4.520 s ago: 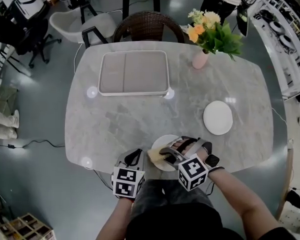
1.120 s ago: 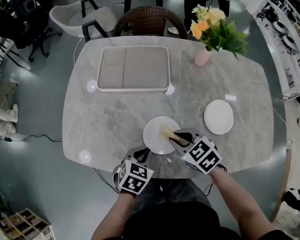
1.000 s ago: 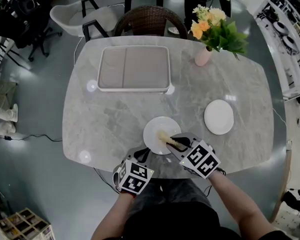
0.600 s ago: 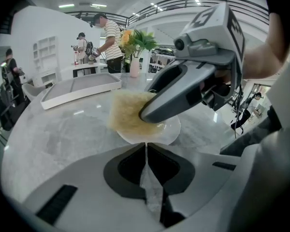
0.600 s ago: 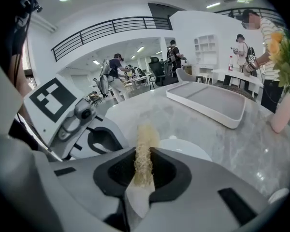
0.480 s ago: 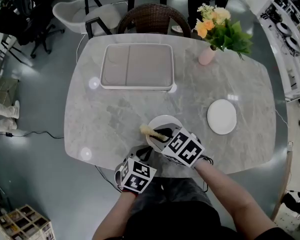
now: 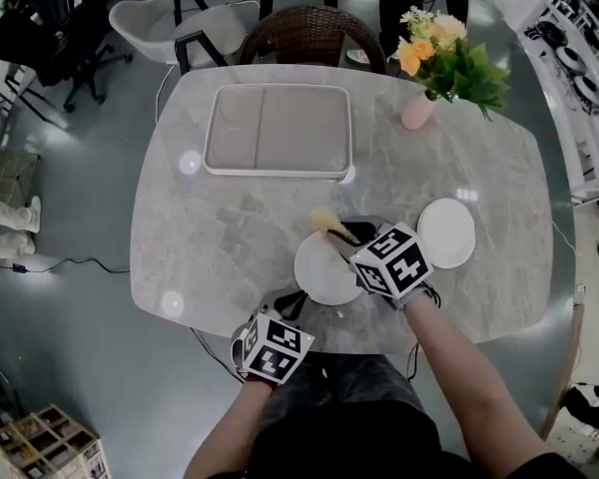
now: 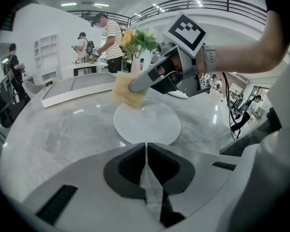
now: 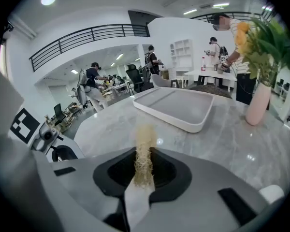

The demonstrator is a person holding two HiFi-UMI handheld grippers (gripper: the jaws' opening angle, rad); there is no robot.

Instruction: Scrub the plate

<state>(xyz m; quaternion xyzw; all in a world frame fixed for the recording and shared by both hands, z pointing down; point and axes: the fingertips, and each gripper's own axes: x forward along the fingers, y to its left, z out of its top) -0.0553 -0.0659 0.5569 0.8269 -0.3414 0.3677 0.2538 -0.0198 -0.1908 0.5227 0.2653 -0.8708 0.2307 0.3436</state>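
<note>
Your right gripper (image 7: 347, 235) pinched the tan fibrous scrub pad (image 7: 325, 220) at the round white plate (image 7: 324, 272)'s far rim, contact unclear. Your left gripper (image 8: 146, 149) sat pressed together, empty, on the plate's near side. The plate looked clean, so scrubbing was probably near done.

The table (image 7: 230, 228) is grey veined stone, polished to a gloss that mirrors the ceiling lamps. The plate (image 7: 324, 272) is white and smooth, with a soft sheen. The scrubber (image 7: 326, 221) is a tan, rough wad of coarse fibres. The left gripper (image 8: 146, 166) and right gripper (image 9: 144, 170) have matt grey plastic shells with black jaw liners. The tray (image 7: 278, 128) has a smooth white rim and a matt grey bed. The chair (image 7: 314, 36) is brown woven wicker. The vase (image 7: 416, 111) is smooth and pink.
</note>
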